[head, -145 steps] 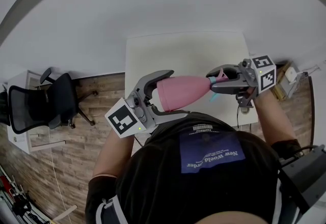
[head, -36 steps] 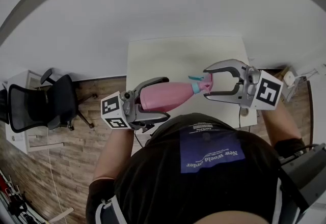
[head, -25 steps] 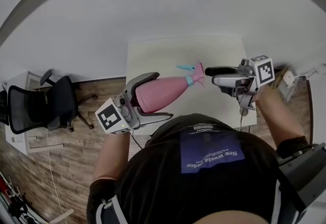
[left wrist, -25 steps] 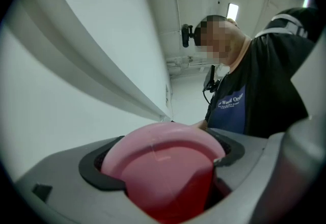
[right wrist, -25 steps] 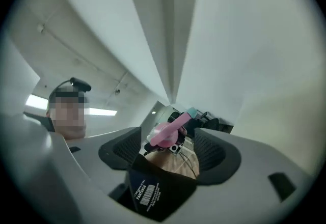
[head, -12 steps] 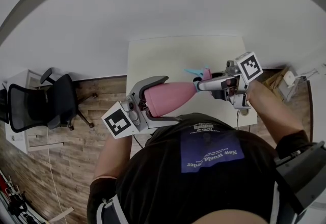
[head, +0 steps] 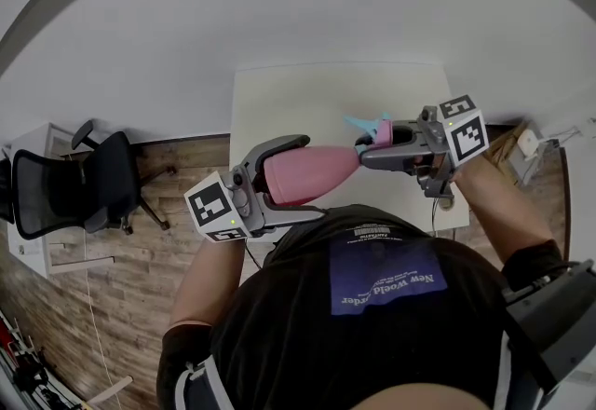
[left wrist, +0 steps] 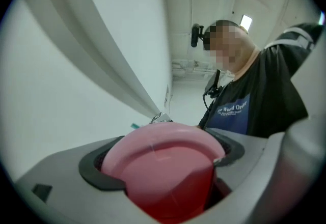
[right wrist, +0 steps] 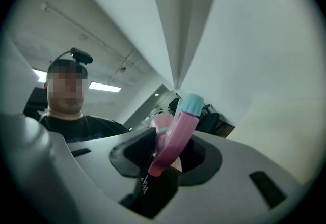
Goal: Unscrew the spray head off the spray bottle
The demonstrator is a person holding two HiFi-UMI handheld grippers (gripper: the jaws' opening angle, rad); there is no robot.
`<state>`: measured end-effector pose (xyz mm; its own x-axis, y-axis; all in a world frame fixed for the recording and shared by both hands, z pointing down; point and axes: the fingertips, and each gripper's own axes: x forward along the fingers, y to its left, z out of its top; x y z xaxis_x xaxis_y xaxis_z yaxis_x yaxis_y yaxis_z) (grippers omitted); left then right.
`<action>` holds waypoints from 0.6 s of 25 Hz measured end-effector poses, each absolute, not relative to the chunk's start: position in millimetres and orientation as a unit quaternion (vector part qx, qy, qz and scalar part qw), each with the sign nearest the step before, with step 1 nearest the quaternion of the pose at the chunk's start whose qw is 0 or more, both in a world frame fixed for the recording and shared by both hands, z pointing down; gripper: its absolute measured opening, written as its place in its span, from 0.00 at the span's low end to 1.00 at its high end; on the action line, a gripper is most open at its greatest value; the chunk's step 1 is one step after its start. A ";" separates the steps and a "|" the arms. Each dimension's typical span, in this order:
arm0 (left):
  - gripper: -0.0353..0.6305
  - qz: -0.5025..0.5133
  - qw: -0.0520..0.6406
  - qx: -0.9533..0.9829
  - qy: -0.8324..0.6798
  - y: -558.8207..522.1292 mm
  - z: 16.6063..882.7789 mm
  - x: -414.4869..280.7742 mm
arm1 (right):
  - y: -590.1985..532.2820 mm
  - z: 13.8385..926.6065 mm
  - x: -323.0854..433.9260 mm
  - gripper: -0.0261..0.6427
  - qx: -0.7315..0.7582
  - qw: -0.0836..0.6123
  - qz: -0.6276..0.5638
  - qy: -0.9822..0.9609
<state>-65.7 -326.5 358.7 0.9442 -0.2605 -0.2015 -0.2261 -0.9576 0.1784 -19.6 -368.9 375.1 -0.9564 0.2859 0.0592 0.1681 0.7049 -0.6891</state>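
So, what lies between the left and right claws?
The pink spray bottle, in the head view; the right claw has just been closing on its spray head.

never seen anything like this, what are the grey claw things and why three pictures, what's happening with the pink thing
There is no robot here. A person wears a camera on the head and holds a two-jaw gripper in each hand. The cubes with square patterns are parts of those grippers.

The head view looks steeply down past the person's chest to a white table and, at the left, an office chair. The other two pictures come from cameras riding on the grippers and looking along their jaws.

The left gripper is clamped round the fat end of a pink spray bottle, held roughly level in the air. The right gripper has just been closing its jaws on the spray head, which is pink with a teal nozzle, probably to twist it off.
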 end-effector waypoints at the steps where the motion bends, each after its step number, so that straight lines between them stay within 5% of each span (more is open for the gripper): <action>1: 0.81 -0.125 0.099 0.980 -0.118 -326.2 358.3 -65.5 | -365.6 372.0 -18.2 0.22 -0.125 0.080 0.332 -0.932; 15: 0.81 -0.250 0.344 0.905 -0.030 -342.3 357.4 -77.6 | -335.5 346.3 -18.9 0.22 -0.120 0.112 -0.112 -0.980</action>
